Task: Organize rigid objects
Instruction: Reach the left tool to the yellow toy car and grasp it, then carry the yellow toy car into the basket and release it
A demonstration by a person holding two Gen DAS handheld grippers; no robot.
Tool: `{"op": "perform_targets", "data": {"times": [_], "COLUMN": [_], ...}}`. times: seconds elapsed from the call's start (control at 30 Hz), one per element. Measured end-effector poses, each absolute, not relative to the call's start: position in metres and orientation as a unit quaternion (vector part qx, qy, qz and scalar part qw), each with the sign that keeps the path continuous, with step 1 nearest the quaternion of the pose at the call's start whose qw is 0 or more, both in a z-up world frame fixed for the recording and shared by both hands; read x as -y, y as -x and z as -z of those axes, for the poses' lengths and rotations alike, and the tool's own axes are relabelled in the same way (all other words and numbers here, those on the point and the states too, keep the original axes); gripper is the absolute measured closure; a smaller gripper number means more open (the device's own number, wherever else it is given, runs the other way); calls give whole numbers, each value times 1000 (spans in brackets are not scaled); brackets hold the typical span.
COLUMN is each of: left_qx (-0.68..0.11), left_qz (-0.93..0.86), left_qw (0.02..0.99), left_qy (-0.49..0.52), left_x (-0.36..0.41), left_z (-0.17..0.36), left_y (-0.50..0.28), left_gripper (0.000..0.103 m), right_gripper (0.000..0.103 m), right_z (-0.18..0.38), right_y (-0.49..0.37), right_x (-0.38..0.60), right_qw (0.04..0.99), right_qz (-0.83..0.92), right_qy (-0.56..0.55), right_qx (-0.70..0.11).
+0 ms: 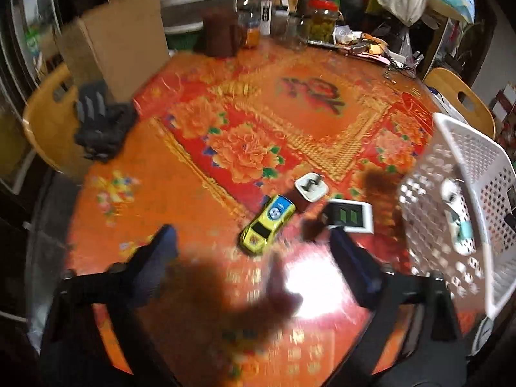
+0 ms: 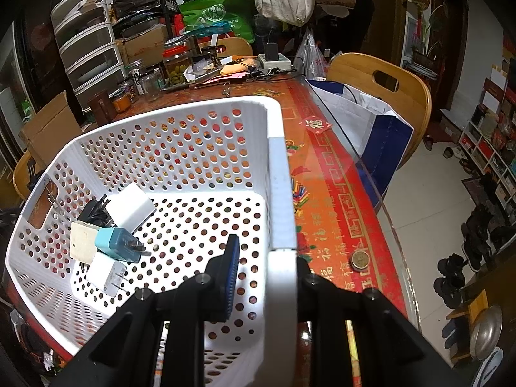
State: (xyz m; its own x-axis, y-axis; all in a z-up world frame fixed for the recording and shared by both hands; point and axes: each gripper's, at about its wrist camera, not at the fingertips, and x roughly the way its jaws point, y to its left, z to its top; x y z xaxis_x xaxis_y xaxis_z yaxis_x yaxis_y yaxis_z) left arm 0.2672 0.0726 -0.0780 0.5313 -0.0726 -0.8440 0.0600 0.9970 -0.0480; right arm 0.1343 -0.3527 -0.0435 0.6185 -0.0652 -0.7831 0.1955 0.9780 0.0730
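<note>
On the floral surface, a yellow toy car is seen before the left gripper, fingers apart, nothing between.
The white basket rim is clamped by the right gripper fingers.

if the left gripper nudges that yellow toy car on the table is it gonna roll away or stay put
The yellow toy car sits upright on a glossy tablecloth, so a push along its length would probably send it rolling. It looks hard-shelled, so it should stay stiff between the pads. The smooth, rounded body might slip unless it is pinched across its flat sides.
</note>
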Motion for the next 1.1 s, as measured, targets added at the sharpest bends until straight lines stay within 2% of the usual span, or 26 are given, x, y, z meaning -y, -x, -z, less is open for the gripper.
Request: {"op": "perform_targets", "data": {"times": [0.1,0.23,0.33,0.4,0.5,0.7,1.1], "left_qx": [-499,-507,-504,-503,-495,-465,-381], "left_qz": [35,51,61,73,75,71,44], "left_qw": [866,860,862,861,866,882,923], "left_qy": [11,-4,-5,2,-4,-10,-41], "left_x": [-78,-70,-63,-59,-51,-47,-42], "left_z": [105,129,139,142,135,116,35], "left_y": [-287,-296,-302,-304,-297,-284,-245], "left_gripper": [33,35,42,59,77,79,79], "right_gripper": [81,81,81,81,81,81,81], "right_z": [44,44,44,44,44,43,43], "right_y": [-134,-134,-133,-134,-134,-134,-134], "right_x": [353,353,353,354,354,354,354], "right_qw": [896,896,896,896,896,896,896], "right_qz": [73,73,73,72,72,72,69], "right_qy": [-75,-77,-75,-76,-76,-76,-75], "right_qx": [-432,-431,-432,-432,-432,-432,-431]}}
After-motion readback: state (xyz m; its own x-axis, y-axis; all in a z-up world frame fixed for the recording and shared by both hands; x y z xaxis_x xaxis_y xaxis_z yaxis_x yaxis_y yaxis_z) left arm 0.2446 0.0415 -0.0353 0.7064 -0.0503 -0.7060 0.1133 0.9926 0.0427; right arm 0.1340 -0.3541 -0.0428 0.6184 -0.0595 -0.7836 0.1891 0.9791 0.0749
